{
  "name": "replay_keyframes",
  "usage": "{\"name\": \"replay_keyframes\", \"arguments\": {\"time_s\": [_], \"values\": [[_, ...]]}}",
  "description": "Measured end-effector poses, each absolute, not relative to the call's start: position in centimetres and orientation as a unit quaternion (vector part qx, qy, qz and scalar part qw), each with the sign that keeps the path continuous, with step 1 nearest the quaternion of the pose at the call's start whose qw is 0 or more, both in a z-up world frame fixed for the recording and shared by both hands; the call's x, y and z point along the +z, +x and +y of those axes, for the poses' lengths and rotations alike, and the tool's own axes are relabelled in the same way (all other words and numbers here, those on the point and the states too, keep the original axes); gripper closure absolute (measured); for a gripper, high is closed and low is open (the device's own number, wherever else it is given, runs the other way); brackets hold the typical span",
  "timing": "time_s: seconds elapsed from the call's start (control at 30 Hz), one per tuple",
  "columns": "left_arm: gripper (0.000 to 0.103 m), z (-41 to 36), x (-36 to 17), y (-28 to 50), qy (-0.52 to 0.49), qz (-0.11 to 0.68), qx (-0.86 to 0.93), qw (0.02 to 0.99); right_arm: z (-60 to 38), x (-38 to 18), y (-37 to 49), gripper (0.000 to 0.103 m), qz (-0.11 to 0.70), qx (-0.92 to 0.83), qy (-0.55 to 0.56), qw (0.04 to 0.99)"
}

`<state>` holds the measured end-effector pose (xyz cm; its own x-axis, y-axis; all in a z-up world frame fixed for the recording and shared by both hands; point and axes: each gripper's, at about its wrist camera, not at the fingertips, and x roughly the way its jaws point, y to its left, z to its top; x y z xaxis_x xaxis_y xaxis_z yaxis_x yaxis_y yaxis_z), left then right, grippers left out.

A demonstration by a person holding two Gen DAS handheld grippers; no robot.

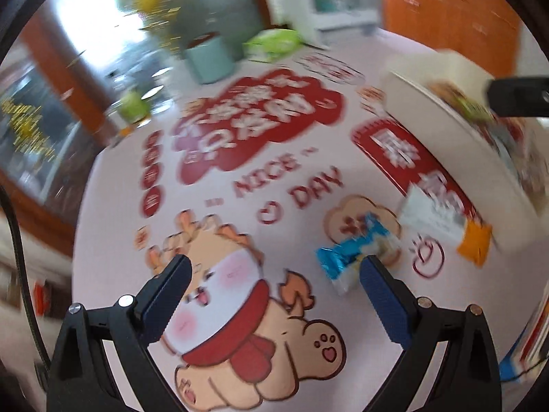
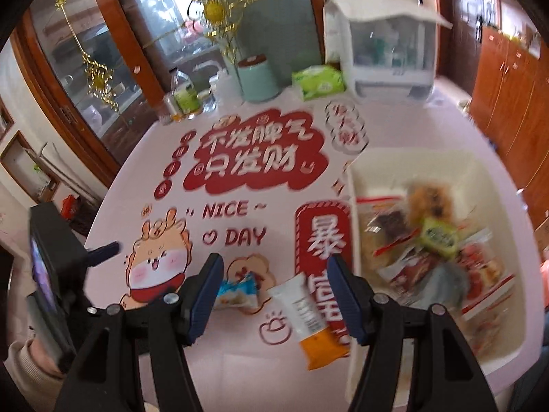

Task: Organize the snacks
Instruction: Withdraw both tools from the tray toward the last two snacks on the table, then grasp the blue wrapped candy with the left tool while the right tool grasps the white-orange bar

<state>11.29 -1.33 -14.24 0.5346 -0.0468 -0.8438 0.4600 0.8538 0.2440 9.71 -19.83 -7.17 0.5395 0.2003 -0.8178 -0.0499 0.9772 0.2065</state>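
Observation:
A blue snack packet [image 1: 353, 250] lies on the printed pink tablecloth, just beyond the right finger of my left gripper [image 1: 274, 267], which is open and empty. A white and orange packet [image 2: 308, 316] lies between the fingers of my right gripper [image 2: 276, 267], below them on the cloth; that gripper is open and holds nothing. The blue packet [image 2: 236, 292] lies by its left finger. To the right stands a white bin [image 2: 357, 178] with several snack packs, a blurred green packet [image 2: 439, 237] on top. The left gripper [image 2: 103, 250] shows at the far left.
At the table's far edge stand a mint canister [image 2: 255, 79], a green tissue pack [image 2: 317, 82], a white lidded container [image 2: 387, 51] and a small bottle [image 2: 185, 92]. Wooden cabinets [image 2: 507, 103] stand at the right. A sleeve [image 2: 31, 360] shows at the lower left.

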Motion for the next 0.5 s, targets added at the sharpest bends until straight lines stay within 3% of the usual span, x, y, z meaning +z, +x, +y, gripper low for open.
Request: {"name": "replay_keyframes", "arguments": {"time_s": [0.5], "values": [[0.005, -3.5, -19.9, 14.2, 0.280, 0.487, -0.294, 0.773, -14.5, -18.3, 10.0, 0.040, 0.551, 0.061, -0.097, 0.827]]}}
